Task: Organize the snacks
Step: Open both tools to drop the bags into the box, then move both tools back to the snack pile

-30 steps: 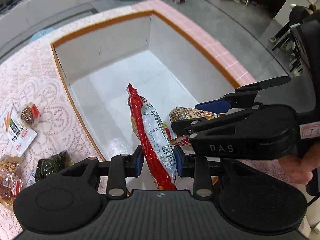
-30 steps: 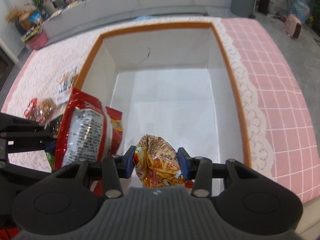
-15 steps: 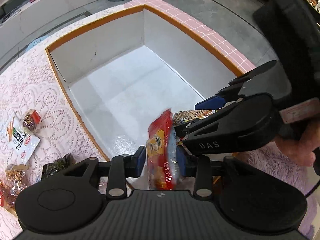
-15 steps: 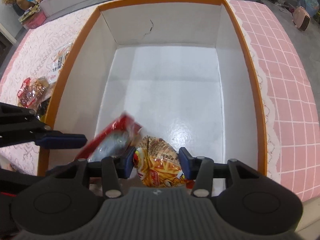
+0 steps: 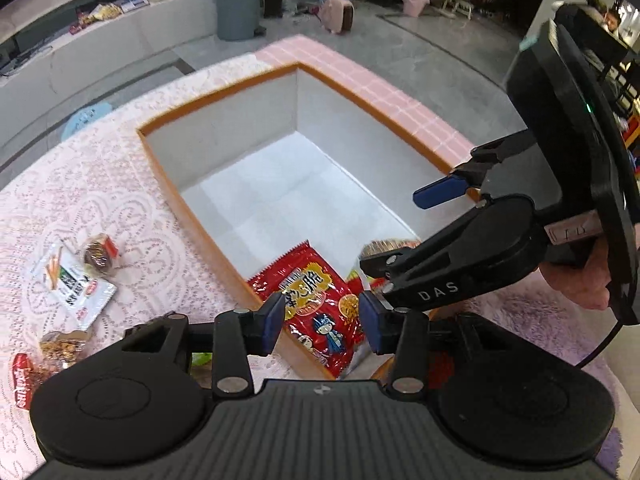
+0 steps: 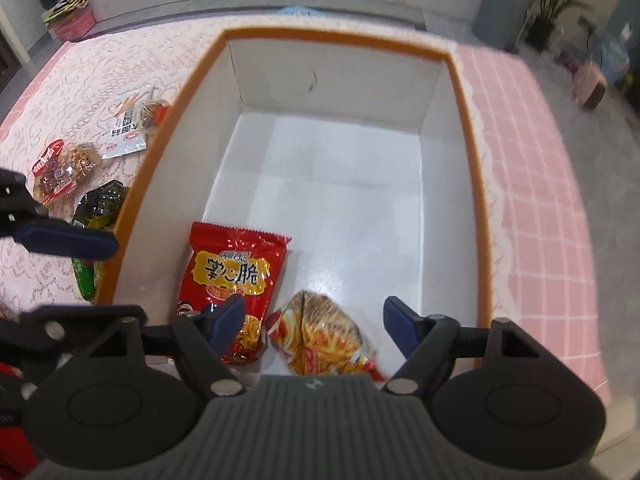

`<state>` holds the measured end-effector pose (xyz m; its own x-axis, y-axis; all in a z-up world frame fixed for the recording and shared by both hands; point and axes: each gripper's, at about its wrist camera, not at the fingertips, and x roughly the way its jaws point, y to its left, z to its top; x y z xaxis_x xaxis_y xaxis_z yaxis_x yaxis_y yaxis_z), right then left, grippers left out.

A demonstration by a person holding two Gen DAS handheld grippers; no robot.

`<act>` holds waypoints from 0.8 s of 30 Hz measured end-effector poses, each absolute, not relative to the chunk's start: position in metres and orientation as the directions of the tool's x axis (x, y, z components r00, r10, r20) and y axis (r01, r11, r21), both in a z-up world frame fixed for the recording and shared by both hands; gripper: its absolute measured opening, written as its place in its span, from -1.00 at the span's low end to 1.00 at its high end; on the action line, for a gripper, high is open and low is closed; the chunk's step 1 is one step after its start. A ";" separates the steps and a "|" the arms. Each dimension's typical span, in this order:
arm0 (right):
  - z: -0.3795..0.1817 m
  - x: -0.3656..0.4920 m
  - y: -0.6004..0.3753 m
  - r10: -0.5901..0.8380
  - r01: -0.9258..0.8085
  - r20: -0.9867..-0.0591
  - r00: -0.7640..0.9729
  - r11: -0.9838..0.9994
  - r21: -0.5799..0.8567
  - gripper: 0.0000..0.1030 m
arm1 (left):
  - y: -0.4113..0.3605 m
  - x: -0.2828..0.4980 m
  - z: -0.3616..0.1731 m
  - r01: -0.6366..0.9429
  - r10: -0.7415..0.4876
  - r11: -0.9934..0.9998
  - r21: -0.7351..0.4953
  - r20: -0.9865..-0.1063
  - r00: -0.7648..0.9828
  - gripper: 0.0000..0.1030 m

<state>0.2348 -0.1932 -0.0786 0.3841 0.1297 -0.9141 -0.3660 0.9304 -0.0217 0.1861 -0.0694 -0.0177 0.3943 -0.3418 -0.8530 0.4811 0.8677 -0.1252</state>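
Observation:
A white box with an orange rim (image 5: 200,224) (image 6: 460,80) stands on the table. A red snack packet (image 5: 316,300) (image 6: 228,276) lies flat on its floor at the near left. An orange-yellow snack bag (image 6: 320,332) lies beside it; its top shows in the left wrist view (image 5: 384,246). My left gripper (image 5: 320,316) is open and empty above the red packet. My right gripper (image 6: 316,320) is open and empty above the orange-yellow bag, and shows in the left wrist view (image 5: 440,224).
Several snacks lie on the lace cloth left of the box: a white sachet (image 5: 72,284) (image 6: 128,124), a round brown sweet (image 5: 98,250), red-and-gold packets (image 5: 36,360) (image 6: 60,168) and a green packet (image 6: 98,216). Pink checked cloth (image 6: 540,200) lies right of the box.
Both grippers opened and rose. The red packet dropped from the left gripper and the orange-yellow bag from the right; both now lie on the box floor.

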 end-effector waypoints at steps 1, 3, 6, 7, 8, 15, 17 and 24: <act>-0.074 0.231 -0.190 0.124 -0.372 -0.906 0.405 0.928 -0.039 0.50 | -0.066 0.183 -0.014 0.476 -0.347 0.870 -0.129 -0.845 0.406 -0.02; -0.065 0.225 -0.185 0.115 -0.377 -0.888 0.444 0.924 -0.069 0.51 | -0.059 0.178 -0.006 0.464 -0.357 0.875 -0.137 -0.831 0.427 -0.02; -0.053 0.215 -0.180 0.114 -0.376 -0.860 0.497 0.922 -0.096 0.52 | -0.046 0.172 0.003 0.433 -0.355 0.890 -0.142 -0.812 0.463 -0.02; -0.049 0.211 -0.176 0.116 -0.377 -0.850 0.514 0.921 -0.102 0.52 | -0.042 0.170 0.006 0.421 -0.352 0.896 -0.143 -0.806 0.475 -0.02; -0.045 0.207 -0.173 0.120 -0.377 -0.838 0.533 0.920 -0.108 0.52 | -0.036 0.168 0.008 0.407 -0.349 0.902 -0.146 -0.800 0.488 -0.02; -0.018 0.179 -0.144 0.191 -0.394 -0.719 0.668 0.910 -0.125 0.54 | 0.007 0.158 0.017 0.283 -0.289 0.948 -0.147 -0.771 0.567 -0.02; -0.013 0.172 -0.135 0.217 -0.398 -0.683 0.698 0.910 -0.119 0.54 | 0.018 0.156 0.016 0.241 -0.263 0.960 -0.144 -0.766 0.587 -0.02; -0.013 0.153 -0.101 0.328 -0.423 -0.574 0.750 0.905 -0.036 0.53 | 0.061 0.150 0.009 0.118 -0.205 0.978 -0.169 -0.744 0.636 0.03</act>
<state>0.1533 -0.1013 -0.0135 0.7503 0.3280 -0.5740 -0.4234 0.9052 -0.0361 0.1502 0.0606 0.0091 0.6361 -0.2054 -0.7438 0.1180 0.9785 -0.1694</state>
